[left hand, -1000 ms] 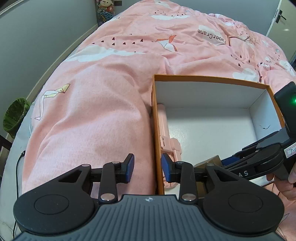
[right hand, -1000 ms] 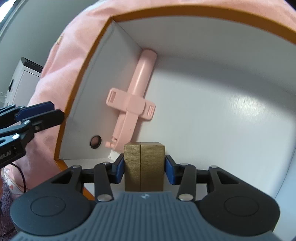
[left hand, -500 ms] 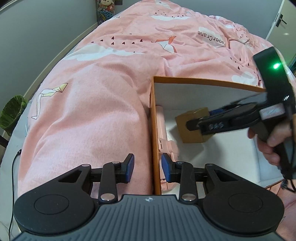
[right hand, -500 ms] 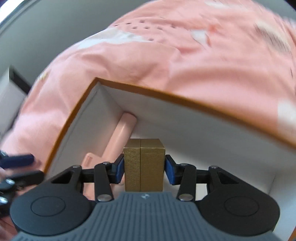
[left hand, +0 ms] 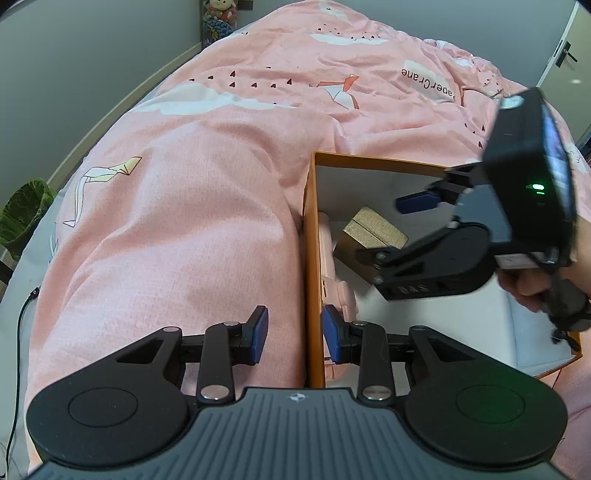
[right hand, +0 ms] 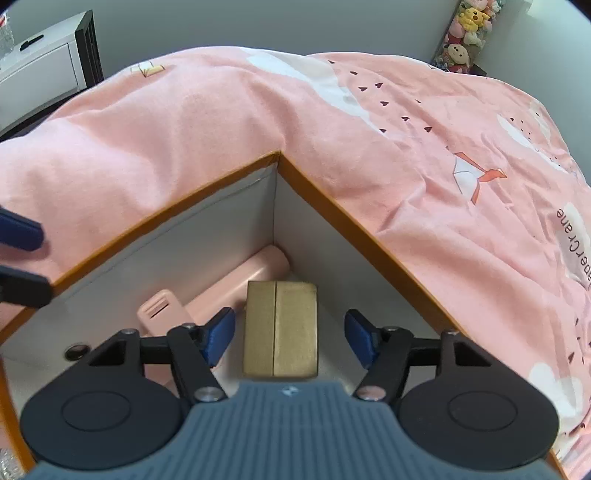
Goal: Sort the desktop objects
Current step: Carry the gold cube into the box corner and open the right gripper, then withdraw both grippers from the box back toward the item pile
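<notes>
A bed covered by a pink quilt (left hand: 192, 206) is filling most of both views. An orange-rimmed box (left hand: 309, 236) with white inner walls is sitting directly on the quilt, at centre right of the left wrist view and lower centre of the right wrist view.

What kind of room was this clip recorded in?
Most likely a bedroom: a pink quilt covers a bed, stuffed toys are stacked in the corner, and a white cabinet stands by the wall.

R gripper (right hand: 290, 338) jaws apart, L gripper (left hand: 294, 336) jaws apart
</notes>
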Tool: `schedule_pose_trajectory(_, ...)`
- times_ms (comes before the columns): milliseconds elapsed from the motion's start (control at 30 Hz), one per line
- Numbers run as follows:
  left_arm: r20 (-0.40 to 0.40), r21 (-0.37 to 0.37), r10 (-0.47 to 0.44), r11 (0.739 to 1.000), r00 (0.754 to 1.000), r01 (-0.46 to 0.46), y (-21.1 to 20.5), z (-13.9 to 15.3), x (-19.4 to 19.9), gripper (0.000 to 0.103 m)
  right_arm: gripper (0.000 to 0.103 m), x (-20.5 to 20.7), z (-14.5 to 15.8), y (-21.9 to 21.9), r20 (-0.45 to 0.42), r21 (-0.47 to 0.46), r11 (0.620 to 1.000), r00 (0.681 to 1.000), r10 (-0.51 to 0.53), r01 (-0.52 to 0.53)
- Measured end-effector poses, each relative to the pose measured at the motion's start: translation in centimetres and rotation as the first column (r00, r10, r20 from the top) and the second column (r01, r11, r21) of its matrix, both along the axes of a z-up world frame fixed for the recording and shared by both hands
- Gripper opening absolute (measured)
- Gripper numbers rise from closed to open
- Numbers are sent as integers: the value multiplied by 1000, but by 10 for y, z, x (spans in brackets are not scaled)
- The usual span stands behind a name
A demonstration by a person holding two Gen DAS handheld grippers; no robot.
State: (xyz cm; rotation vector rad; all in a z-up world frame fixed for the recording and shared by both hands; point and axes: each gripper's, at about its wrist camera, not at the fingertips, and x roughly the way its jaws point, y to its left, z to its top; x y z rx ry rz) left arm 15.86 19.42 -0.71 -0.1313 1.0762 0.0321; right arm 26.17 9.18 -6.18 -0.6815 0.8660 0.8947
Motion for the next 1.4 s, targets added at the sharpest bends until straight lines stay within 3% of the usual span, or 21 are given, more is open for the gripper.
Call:
schedule_pose_trajectory(133,11,-5,5,1000,1000,-5,0,0,-1,37,76,-3,4,-14,-51,-4,997,996,-78,78)
schedule_pose_trajectory(267,12,-9,5,1000,1000,-5,0,0,-1,37,56,-1,-2,-28,-218,47,985,964,-151,165)
schedule_pose_trajectory(333,12,-10,3,1000,1000,-3,0,0,-2,37,52,1,-6,-30,-235,73,980,958,-162,184)
schedule_pose_trajectory(433,8,-5,4,1000,1000,-4,-1,-1,-2,37,37,3,-11,-30,-210,83,976,961,-181,202)
schedule_pose_trajectory(667,11,-11,9,1000,1000,-8,0,0,1,37,29,9,-10,-32,-183,104,974,967,-179,200)
schedule_pose_trajectory(867,2,-5,10,1000,1000,-10,0,0,1,37,29,4,-14,-18,-57,79,988,991,-125,129)
schedule_pose_trajectory(1067,0,-2,16,1000,1000,-16,-2,0,2,37,30,1,-19,-16,16,72,996,998,-56,54)
schedule_pose_trajectory(1233,27,6,11,1000,1000,-11,-8,8,-2,37,30,4,-11,-26,-29,96,992,996,-79,82)
schedule_pose_trajectory(1400,60,14,2,1000,998,-3,-18,22,-13,37,30,-13,19,-45,-60,143,984,993,-99,107)
